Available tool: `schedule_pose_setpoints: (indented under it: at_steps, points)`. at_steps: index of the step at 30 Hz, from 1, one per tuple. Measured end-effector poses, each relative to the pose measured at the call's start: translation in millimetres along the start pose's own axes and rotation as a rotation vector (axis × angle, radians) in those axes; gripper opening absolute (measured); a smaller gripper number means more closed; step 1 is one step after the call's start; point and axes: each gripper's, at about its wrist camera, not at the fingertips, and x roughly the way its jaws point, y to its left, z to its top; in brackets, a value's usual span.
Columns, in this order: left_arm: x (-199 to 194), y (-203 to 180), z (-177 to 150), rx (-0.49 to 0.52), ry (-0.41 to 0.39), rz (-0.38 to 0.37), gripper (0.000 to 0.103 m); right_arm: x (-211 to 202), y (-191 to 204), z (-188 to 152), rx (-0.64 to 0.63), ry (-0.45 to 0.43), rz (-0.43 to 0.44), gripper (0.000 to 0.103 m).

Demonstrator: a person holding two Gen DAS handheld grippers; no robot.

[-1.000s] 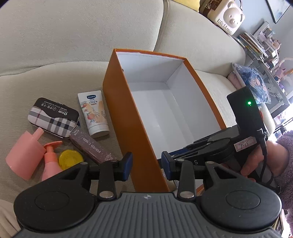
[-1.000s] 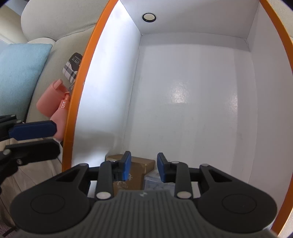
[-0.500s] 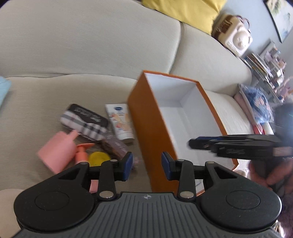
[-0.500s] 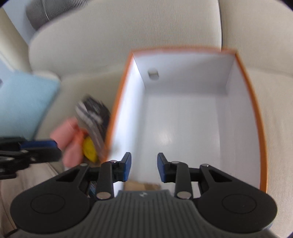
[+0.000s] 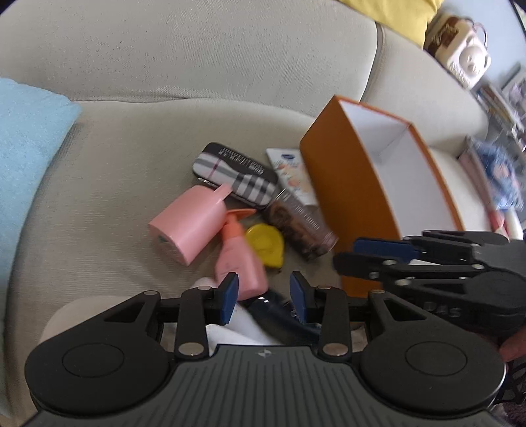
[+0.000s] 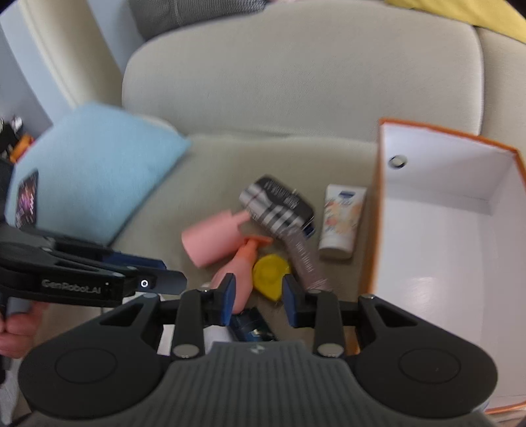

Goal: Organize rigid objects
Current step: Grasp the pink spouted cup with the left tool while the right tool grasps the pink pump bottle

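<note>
An orange box (image 5: 342, 184) with a white inside (image 6: 460, 170) lies open on the beige sofa. To its left sits a pile: a plaid case (image 5: 235, 172), a white tube (image 5: 294, 177), a pink cup (image 5: 189, 226), a pink pump bottle (image 5: 241, 259), a yellow tape measure (image 5: 266, 243), a brown card box (image 5: 299, 226) and a dark blue item (image 5: 276, 312). My left gripper (image 5: 264, 292) hangs open and empty over the pile's near edge. My right gripper (image 6: 258, 292) is also open and empty, above the pump bottle (image 6: 243, 262) and tape measure (image 6: 271, 271), left of the box.
A light blue cushion (image 5: 26, 138) lies at the left of the seat. A yellow cushion (image 5: 394, 16) and a bear-shaped container (image 5: 466, 59) rest on the sofa back. Shelves with books stand beyond the sofa's right end. A hand (image 6: 16, 331) holds the left gripper.
My right gripper has come up out of the box and swung left over the pile. My left gripper has drifted left, away from the box. Both jaw gaps look unchanged.
</note>
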Motion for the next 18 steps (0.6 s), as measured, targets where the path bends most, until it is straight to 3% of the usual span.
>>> schedule_pose_setpoints:
  at_steps: [5,11,15,18]
  points:
    - [5.8,14.9,8.9,0.02,-0.009,0.033,0.043,52.8,3.8,3.3,0.037,0.075,0.004,0.033]
    - [24.1,19.9,32.6,0.239,0.038,0.078,0.045,79.1,0.2,16.8,0.081,0.131,0.022,0.033]
    - [42.3,24.1,50.9,0.349,0.087,0.068,0.064,95.7,-1.1,27.0,0.094,0.153,0.019,0.033]
    - [61.5,28.6,65.9,0.387,0.138,0.057,0.065,99.2,-4.0,32.1,0.101,0.17,0.022,0.033]
